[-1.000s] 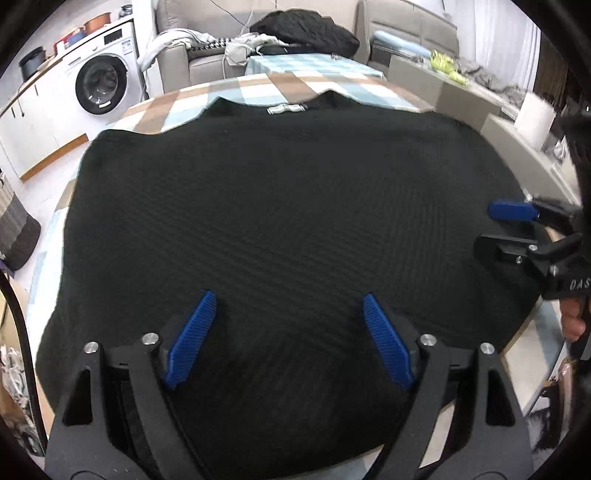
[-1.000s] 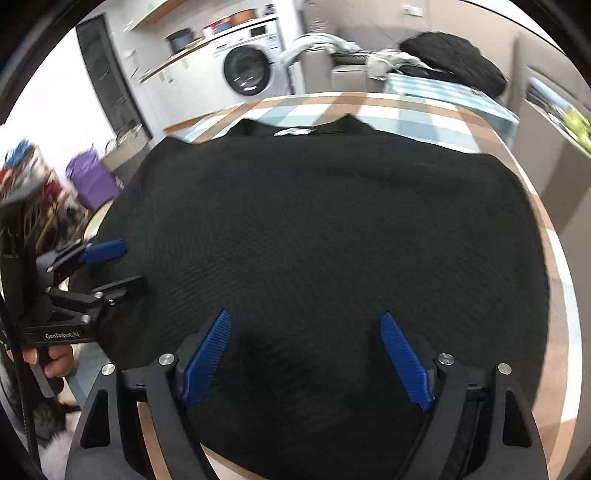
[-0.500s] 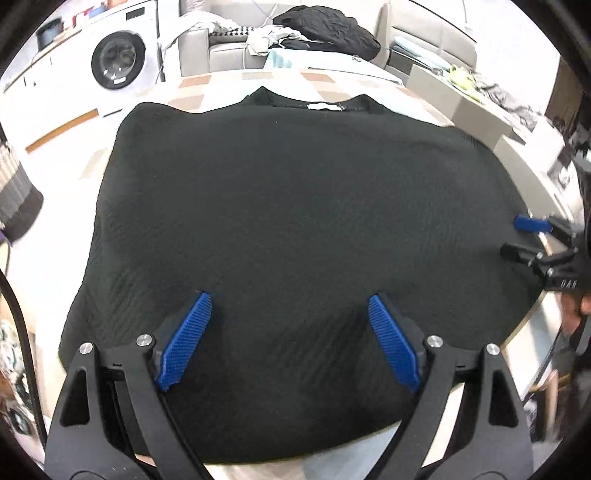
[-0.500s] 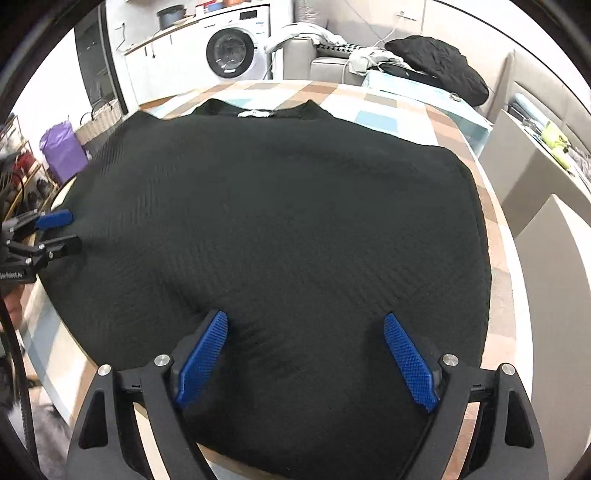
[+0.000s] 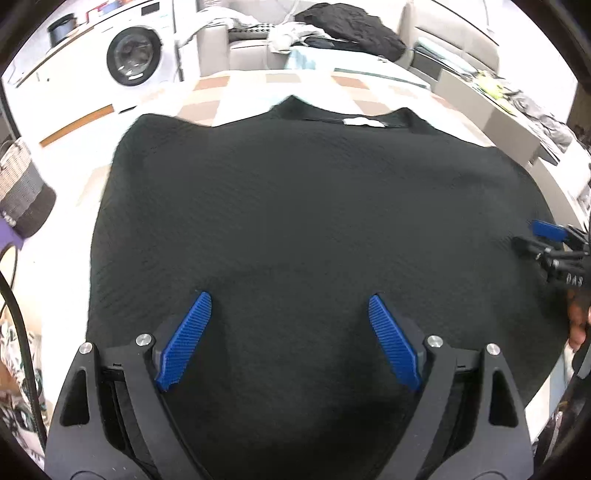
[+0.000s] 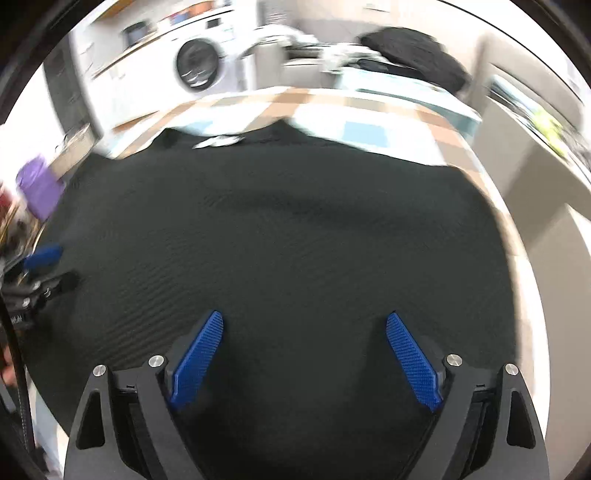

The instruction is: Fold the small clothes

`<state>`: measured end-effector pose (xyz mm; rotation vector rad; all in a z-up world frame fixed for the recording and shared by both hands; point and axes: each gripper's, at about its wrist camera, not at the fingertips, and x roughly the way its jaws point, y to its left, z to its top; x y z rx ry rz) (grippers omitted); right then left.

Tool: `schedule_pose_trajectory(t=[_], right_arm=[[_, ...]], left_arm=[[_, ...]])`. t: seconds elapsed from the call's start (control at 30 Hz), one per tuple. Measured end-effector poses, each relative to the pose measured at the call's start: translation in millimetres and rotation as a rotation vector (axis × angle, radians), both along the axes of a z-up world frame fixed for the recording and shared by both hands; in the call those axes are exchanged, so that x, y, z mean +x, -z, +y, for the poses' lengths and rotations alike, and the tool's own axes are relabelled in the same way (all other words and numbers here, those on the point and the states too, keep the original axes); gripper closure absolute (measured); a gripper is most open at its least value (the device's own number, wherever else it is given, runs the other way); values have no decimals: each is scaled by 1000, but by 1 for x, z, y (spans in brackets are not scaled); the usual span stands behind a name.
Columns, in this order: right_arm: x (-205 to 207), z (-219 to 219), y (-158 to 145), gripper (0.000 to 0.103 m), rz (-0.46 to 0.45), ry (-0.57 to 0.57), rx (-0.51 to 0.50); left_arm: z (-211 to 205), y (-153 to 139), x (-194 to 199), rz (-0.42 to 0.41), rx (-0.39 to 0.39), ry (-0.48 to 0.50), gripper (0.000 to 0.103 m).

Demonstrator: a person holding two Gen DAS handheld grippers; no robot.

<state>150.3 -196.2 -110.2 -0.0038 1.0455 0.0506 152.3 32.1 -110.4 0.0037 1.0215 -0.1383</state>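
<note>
A black knit top [image 5: 303,221] lies spread flat on the checked table [image 5: 280,79], with its neck and white label [image 5: 364,122] at the far side. It also shows in the right wrist view [image 6: 288,240]. My left gripper [image 5: 290,308] is open and empty above the garment's near hem. My right gripper [image 6: 304,326] is open and empty above the hem too. Each gripper shows at the edge of the other's view, the right one [image 5: 532,236] and the left one [image 6: 55,266], both with fingers apart over the cloth's side edges.
A washing machine [image 5: 135,55] stands at the back left. A sofa with a dark pile of clothes [image 5: 351,29] is behind the table. A woven basket [image 5: 22,192] sits on the floor at the left. A grey box [image 6: 535,177] is at the right.
Both grippers have lifted and drawn back from the garment, so more of it shows. Both stayed open. The right wrist view is now blurred by motion.
</note>
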Motion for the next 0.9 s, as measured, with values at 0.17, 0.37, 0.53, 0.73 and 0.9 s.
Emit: schedule_pose_trajectory(t=[0.17,0.37,0.53,0.73,0.9], right_arm=[[-4,-19,-6,13,5,38,-23],[12,16,-13,13,-7,-39,12],[34,36,-5,13,2,-41,-57],[12,9,-13,12,-1,13,-1],[-25,8,-27,12,-25,-18,121]], left_arm=[[16,-5,2,21,-5,-41,17],[5,-7,39,30,-77,-38,17],[1,1,60,31,22,-75,17],[37,-15,4,7,-49,-147,17],[87,-25,-76,-22,-207,-326,17]])
